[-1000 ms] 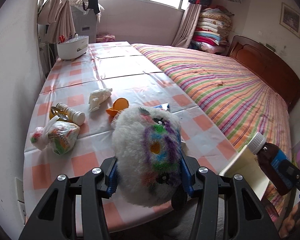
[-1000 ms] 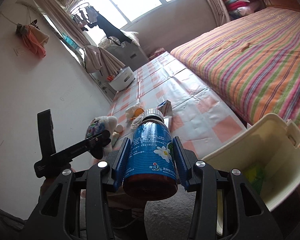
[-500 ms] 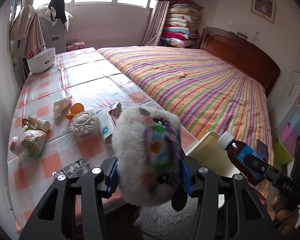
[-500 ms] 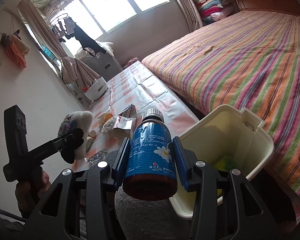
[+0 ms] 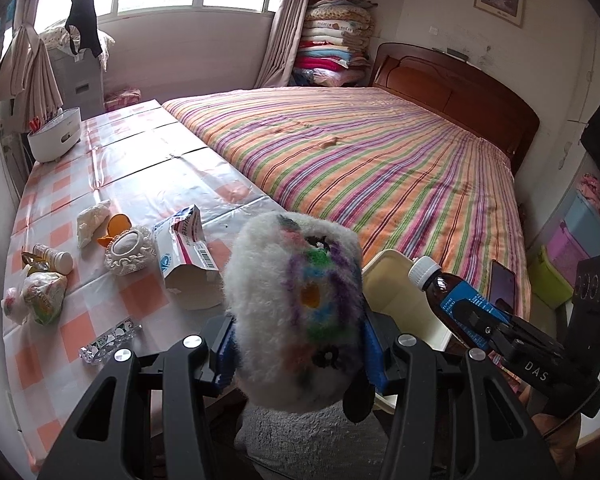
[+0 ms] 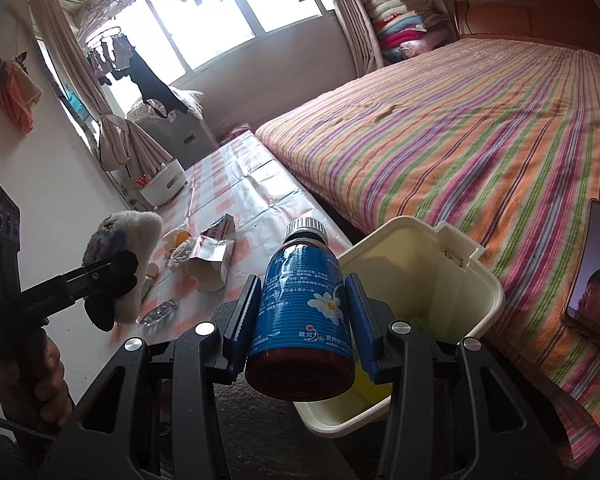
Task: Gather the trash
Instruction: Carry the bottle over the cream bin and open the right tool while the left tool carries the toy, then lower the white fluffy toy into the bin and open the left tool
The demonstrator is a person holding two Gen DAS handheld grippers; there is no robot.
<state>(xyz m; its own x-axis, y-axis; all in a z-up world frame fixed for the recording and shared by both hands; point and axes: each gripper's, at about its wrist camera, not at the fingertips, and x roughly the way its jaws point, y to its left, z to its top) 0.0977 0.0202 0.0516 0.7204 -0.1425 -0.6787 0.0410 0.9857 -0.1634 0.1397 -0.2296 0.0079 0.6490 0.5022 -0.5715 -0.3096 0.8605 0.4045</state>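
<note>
My left gripper (image 5: 296,344) is shut on a white fluffy toy (image 5: 296,304) with coloured patches, held off the table's near end; the toy shows in the right wrist view (image 6: 120,256) too. My right gripper (image 6: 302,312) is shut on a brown bottle with a blue label (image 6: 300,312) and a white cap, held over the near rim of the cream trash bin (image 6: 460,268). The bin (image 5: 396,292) stands between table and bed, with green and yellow scraps inside. In the left wrist view the bottle (image 5: 452,292) is at the right.
The checked table (image 5: 120,172) holds a torn white carton (image 5: 188,256), a lacy white piece (image 5: 130,250), an orange piece (image 5: 118,224), a small bottle (image 5: 54,254), a tied plastic bag (image 5: 40,296), a blister pack (image 5: 108,344) and a white tub (image 5: 56,136). A phone (image 6: 596,276) lies on the striped bed (image 5: 380,168).
Both grippers have drawn back from the table and swung right toward the bin. The bottle now hangs over the bin's rim. Both grips are unchanged.
</note>
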